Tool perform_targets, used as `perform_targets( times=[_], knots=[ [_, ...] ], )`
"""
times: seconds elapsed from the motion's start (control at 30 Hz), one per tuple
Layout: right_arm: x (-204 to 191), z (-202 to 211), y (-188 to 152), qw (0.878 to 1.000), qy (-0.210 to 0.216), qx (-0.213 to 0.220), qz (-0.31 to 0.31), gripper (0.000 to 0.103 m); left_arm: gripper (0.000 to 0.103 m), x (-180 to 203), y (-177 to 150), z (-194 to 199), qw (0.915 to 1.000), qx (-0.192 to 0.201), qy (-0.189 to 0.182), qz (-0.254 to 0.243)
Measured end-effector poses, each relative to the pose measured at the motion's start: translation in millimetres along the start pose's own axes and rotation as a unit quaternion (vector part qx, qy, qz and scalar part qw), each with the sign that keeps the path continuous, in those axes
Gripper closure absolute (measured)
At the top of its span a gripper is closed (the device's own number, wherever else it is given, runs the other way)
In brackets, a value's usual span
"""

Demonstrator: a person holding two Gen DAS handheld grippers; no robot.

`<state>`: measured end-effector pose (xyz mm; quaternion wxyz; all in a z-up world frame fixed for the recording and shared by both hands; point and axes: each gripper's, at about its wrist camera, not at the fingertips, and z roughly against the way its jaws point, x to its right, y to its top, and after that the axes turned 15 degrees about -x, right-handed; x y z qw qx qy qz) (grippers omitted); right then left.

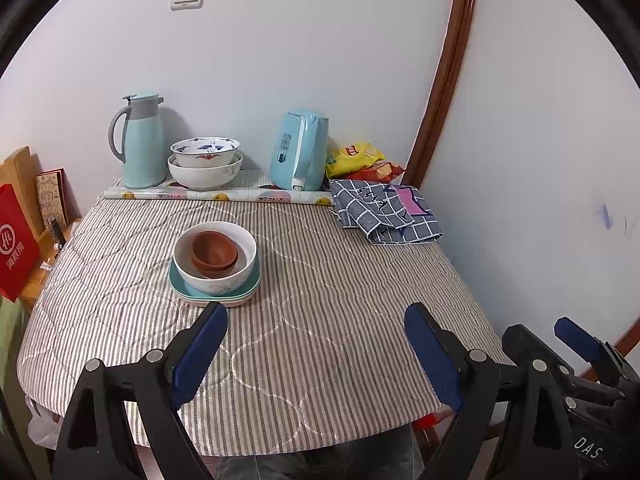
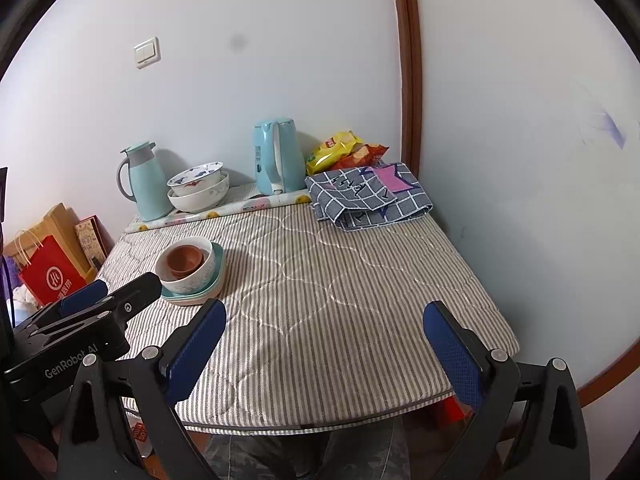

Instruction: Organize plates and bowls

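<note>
A stack stands on the striped tablecloth: teal plates [image 1: 182, 286] at the bottom, a white bowl [image 1: 224, 280] on them, brown bowls [image 1: 214, 254] nested inside. It also shows in the right wrist view [image 2: 188, 276]. Two more white patterned bowls [image 1: 205, 164] sit nested at the back by the wall. My left gripper [image 1: 316, 354] is open and empty over the table's near edge, just short of the stack. My right gripper [image 2: 326, 354] is open and empty to its right, also at the near edge.
A teal thermos jug [image 1: 140, 140] and a teal kettle [image 1: 298, 150] stand at the back. Snack bags [image 1: 356, 160] and a folded checked cloth [image 1: 384, 212] lie back right. A red paper bag [image 1: 14, 244] stands off the table's left. The wall runs close on the right.
</note>
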<state>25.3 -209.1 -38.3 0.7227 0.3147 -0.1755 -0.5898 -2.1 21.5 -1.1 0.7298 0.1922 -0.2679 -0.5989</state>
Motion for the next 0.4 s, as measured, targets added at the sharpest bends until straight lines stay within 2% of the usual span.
perform_targets(
  times=[0.4],
  knots=[
    [-2.4,-6.2,-0.4,1.000,0.006,-0.003,0.003,0.005,0.012,-3.5,-0.4,-5.3,1.0000,-0.004,0.003,0.000]
  ],
)
